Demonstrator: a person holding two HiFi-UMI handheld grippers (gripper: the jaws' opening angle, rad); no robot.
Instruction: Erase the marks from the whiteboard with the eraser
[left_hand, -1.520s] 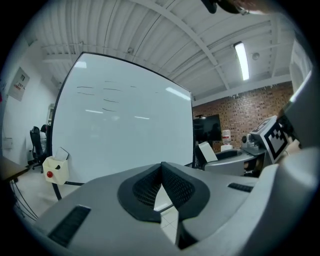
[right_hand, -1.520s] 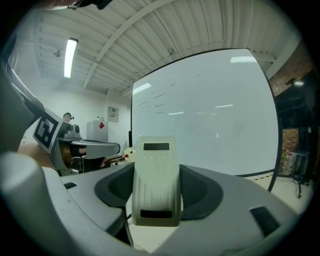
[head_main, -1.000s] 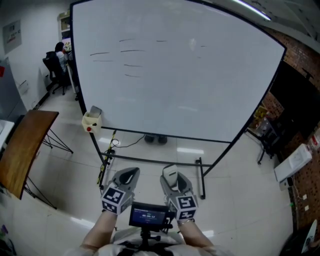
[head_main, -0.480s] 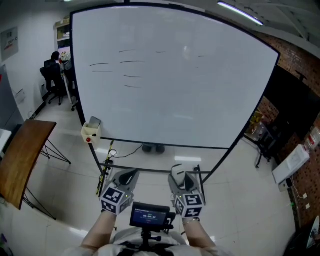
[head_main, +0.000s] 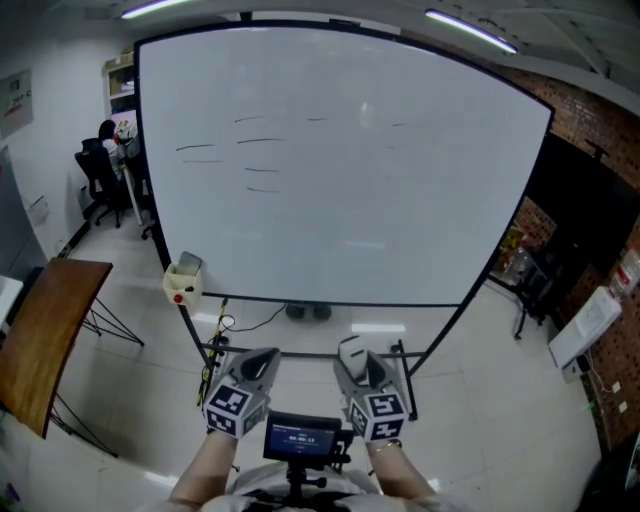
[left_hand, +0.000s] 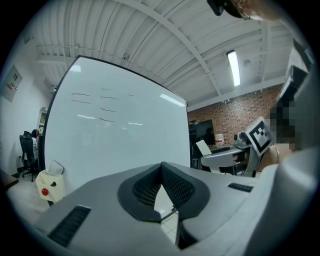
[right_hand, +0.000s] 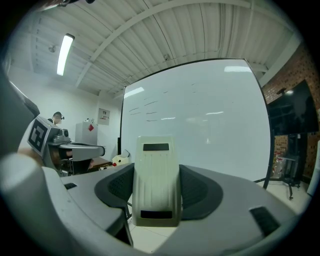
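While the right tool (head_main: 362, 368) clamps the pale eraser (right_hand: 156, 180), its long axis along the jaws, the marks (head_main: 262, 140) sit high on the whiteboard (head_main: 420, 220), well ahead and up-left. The left tool (head_main: 256, 366) is pinched together, empty.

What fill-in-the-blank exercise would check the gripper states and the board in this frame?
1. The right gripper is shut on the ____.
2. The left gripper is ____, with nothing between its jaws.
3. In the head view, the marks lie in the whiteboard's upper ____ part.
Missing words: eraser; shut; left.
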